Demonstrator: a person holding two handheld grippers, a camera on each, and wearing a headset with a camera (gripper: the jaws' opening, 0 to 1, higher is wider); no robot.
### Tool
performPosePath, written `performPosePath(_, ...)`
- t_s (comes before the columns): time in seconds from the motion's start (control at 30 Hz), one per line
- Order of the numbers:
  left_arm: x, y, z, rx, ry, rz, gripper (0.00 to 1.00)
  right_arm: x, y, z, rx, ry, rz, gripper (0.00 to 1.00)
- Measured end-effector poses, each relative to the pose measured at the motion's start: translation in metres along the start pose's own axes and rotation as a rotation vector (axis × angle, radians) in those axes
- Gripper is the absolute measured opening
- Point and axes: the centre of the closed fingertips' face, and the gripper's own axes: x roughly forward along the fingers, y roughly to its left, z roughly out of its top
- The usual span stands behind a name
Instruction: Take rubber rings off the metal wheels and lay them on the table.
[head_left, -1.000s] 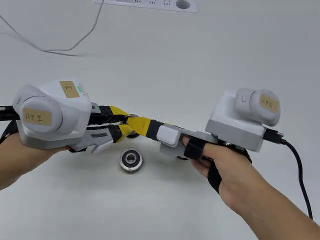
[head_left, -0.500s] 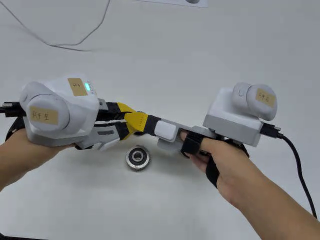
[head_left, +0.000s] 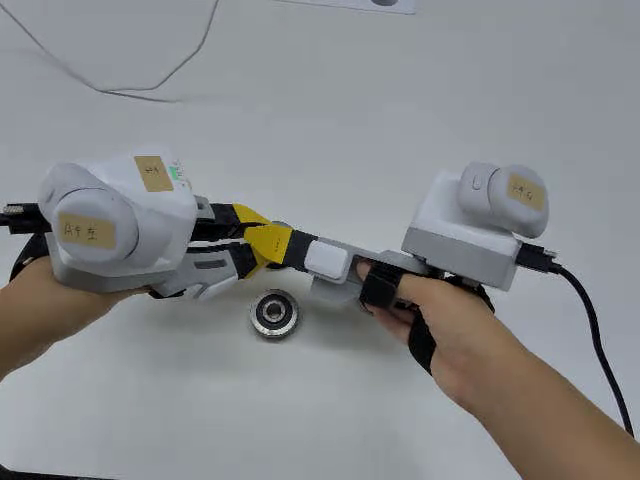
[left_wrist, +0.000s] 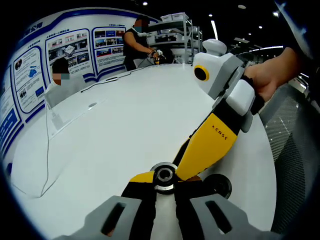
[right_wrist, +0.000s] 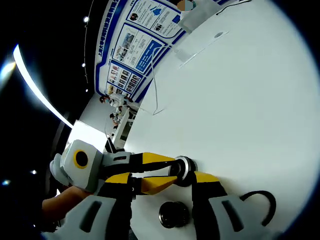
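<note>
Axis: the held wheel (left_wrist: 164, 175) turns its bored face back towards the left gripper view's camera, so its axle runs along that gripper's jaws. In the head view that line goes roughly left to right
Place: we see it carried in the jaws just left of the head view's centre, where the two grippers meet over the table (head_left: 400, 110)
Left jaws: the left gripper (head_left: 255, 250) is closed onto the held wheel, one tip on each side of its rim
Right jaws: the right gripper (head_left: 268, 242) enters from the upper right of the left gripper view, its yellow finger (left_wrist: 210, 142) touching the wheel's right edge. The jaws look drawn in narrow, but we cannot tell whether they grip
Second wheel (head_left: 274, 314): flat on the table, bore upward, just below the jaws and apart from them
Hands: the left hand (head_left: 40, 300) cups its gripper from beneath at the left edge, jaws pointing right. The right hand (head_left: 450, 330) reaches in from the lower right corner, jaws pointing left
</note>
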Motion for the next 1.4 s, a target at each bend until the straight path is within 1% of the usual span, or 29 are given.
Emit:
performPosePath(0.03,0.0,0.0,0.0,0.0,0.0,0.0,0.13,-0.001,-0.002,0.002,-0.006,-0.009,-0.009,0.48)
performPosePath(0.1,0.0,0.0,0.0,0.001,0.001,0.001,0.13,-0.001,0.0,0.002,-0.003,-0.008,-0.003,0.48)
performPosePath(0.23,0.0,0.0,0.0,0.001,0.001,0.001,0.13,-0.003,0.0,0.006,-0.007,-0.025,-0.009,0.47)
performPosePath(0.3,0.0,0.0,0.0,0.001,0.0,0.001,0.13,-0.004,0.0,0.007,-0.001,-0.032,-0.004,0.46)
performPosePath(0.5,0.0,0.0,0.0,0.0,0.001,0.001,0.13,-0.004,-0.001,0.007,-0.006,-0.028,-0.01,0.42)
performPosePath(0.7,0.001,0.0,0.001,0.005,0.009,-0.005,0.13,-0.002,-0.015,0.01,0.007,-0.029,-0.049,0.29)
performPosePath(0.77,0.001,0.0,0.001,0.005,0.009,-0.005,0.13,-0.001,-0.017,0.011,0.009,-0.032,-0.057,0.24)
performPosePath(0.8,0.001,0.0,0.001,0.004,0.008,-0.005,0.13,-0.001,-0.019,0.011,0.014,-0.03,-0.07,0.23)
performPosePath(0.93,0.001,0.0,0.0,-0.001,0.003,-0.004,0.13,-0.002,-0.028,0.011,0.0,-0.028,-0.106,0.1)
performPosePath(1.03,0.001,0.0,0.0,0.0,0.003,-0.005,0.13,-0.003,-0.031,0.011,-0.016,-0.024,-0.132,0.05)
performPosePath(1.07,0.001,0.0,0.0,0.001,0.003,-0.006,0.13,-0.003,-0.031,0.012,-0.029,-0.025,-0.132,0.04)
performPosePath(1.1,0.001,0.0,0.0,0.001,0.004,-0.006,0.13,-0.003,-0.03,0.011,-0.015,-0.02,-0.134,0.04)
performPosePath(1.2,0.001,0.0,0.0,0.002,0.005,-0.007,0.13,-0.005,-0.029,0.012,-0.03,-0.014,-0.143,0.03)
performPosePath(1.4,0.0,0.0,0.0,0.002,0.003,-0.006,0.13,-0.006,-0.028,0.01,-0.025,0.009,-0.148,0.02)
